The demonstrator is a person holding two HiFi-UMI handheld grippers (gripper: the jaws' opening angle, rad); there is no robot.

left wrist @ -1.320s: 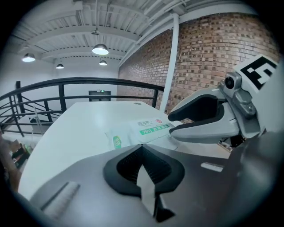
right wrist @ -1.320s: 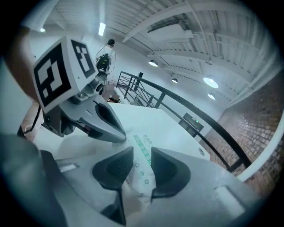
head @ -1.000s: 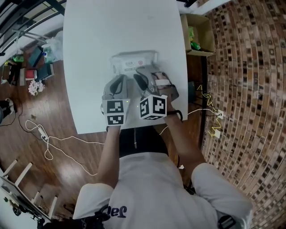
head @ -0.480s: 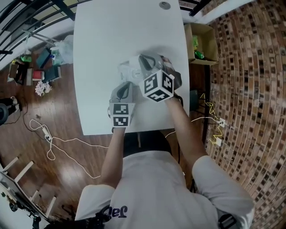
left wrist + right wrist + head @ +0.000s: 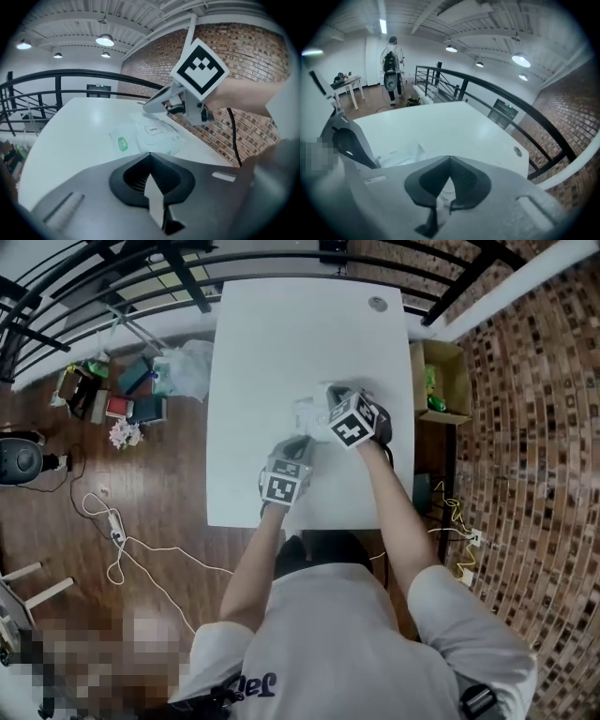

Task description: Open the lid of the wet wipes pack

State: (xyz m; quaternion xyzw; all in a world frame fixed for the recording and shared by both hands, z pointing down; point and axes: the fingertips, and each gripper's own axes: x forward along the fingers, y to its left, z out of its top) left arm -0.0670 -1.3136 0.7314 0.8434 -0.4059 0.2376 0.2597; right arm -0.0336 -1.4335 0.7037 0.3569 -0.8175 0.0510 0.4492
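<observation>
The wet wipes pack (image 5: pixel 307 412) lies flat on the white table (image 5: pixel 272 334). In the left gripper view its pale lid labelled OPEN (image 5: pixel 153 130) faces up and lies closed. My right gripper (image 5: pixel 325 399) is shut, its tip at the pack's far right end (image 5: pixel 146 108); I cannot tell whether it touches. From the right gripper view the pack (image 5: pixel 401 155) shows just left of the shut jaws (image 5: pixel 449 161). My left gripper (image 5: pixel 298 444) sits a little nearer than the pack, shut and holding nothing (image 5: pixel 151 157).
A cardboard box (image 5: pixel 441 381) stands on the floor right of the table. Bags and clutter (image 5: pixel 131 395) and cables (image 5: pixel 122 540) lie on the floor to the left. A black railing (image 5: pixel 187 268) runs behind the table. A person (image 5: pixel 391 58) stands far off.
My right gripper moved from beside the left one up over the pack to its far right end, rolled, and its jaws closed. The left gripper stayed near the pack's near side.
</observation>
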